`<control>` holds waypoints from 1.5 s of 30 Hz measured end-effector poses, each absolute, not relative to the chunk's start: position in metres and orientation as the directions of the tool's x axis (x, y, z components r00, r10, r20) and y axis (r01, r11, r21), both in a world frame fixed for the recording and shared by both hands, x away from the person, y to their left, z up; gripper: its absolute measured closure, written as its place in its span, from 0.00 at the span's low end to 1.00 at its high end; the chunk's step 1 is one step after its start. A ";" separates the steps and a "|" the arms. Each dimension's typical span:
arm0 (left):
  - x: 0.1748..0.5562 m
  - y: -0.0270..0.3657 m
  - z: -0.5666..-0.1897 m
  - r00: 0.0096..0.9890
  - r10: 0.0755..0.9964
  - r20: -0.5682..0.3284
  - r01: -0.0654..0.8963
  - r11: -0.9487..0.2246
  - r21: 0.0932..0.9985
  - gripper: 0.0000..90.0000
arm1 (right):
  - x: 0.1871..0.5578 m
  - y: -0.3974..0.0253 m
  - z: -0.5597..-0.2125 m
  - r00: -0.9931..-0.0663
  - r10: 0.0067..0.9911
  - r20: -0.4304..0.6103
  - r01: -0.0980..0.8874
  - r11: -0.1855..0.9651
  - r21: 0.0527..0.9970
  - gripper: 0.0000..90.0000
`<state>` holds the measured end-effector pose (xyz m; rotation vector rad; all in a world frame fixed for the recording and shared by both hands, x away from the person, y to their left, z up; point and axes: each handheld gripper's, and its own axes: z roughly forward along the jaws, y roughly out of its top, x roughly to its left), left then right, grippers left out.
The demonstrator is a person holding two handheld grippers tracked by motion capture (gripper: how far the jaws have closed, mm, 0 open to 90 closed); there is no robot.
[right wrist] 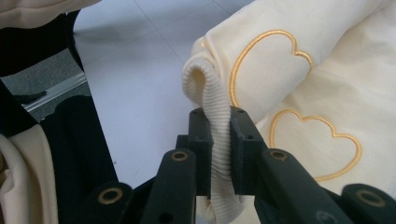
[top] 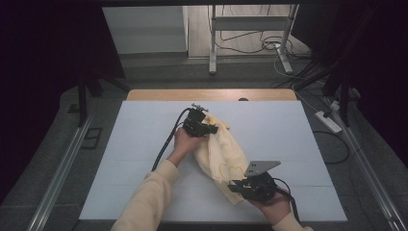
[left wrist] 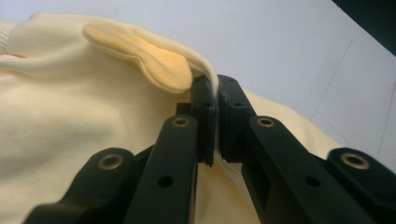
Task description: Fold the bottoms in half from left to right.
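From the high view, a pale yellow knit garment lies bunched on the white foam board that covers the table, its long axis running on a diagonal from the far middle of the board down toward the near right. The left gripper sits at the garment's far end, held by the left hand, whose cream-sleeved forearm reaches in from the bottom on a slant toward the upper right. The right gripper sits at the garment's near end, topped by its grey three-cornered plate, with the right hand behind it at the board's near edge.

In the left gripper view, the two black jaws stand together, pinching a thin fold of the garment between their tips. A small padded yellow flap lies just beyond the jaws. The cloth spreads to the left and under the gripper, and the white board shows beyond it.

In the right gripper view, the jaws are clamped on a ribbed cream cuff or hem, which loops up and over above them. To the right, the garment's smooth cloth carries two hearts outlined in orange stitching.
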<state>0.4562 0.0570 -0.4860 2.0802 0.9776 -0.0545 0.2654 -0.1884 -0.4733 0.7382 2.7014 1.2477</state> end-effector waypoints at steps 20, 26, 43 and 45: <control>0.461 0.046 -0.496 0.699 0.622 -0.352 0.659 -0.370 0.655 0.94 | 0.270 -0.200 -0.480 -0.867 0.479 0.141 0.425 0.560 0.711 0.89; 0.463 0.042 -0.501 0.695 0.626 -0.355 0.665 -0.371 0.648 0.93 | 0.273 -0.205 -0.482 -0.857 0.493 0.146 0.440 0.554 0.707 0.89; 0.461 0.039 -0.501 0.713 0.611 -0.343 0.647 -0.385 0.658 0.72 | 0.277 -0.214 -0.483 -0.840 0.525 0.136 0.454 0.542 0.708 0.77; 0.458 0.040 -0.495 0.721 0.613 -0.324 0.632 -0.390 0.670 0.59 | 0.277 -0.215 -0.481 -0.836 0.533 0.128 0.450 0.535 0.715 0.66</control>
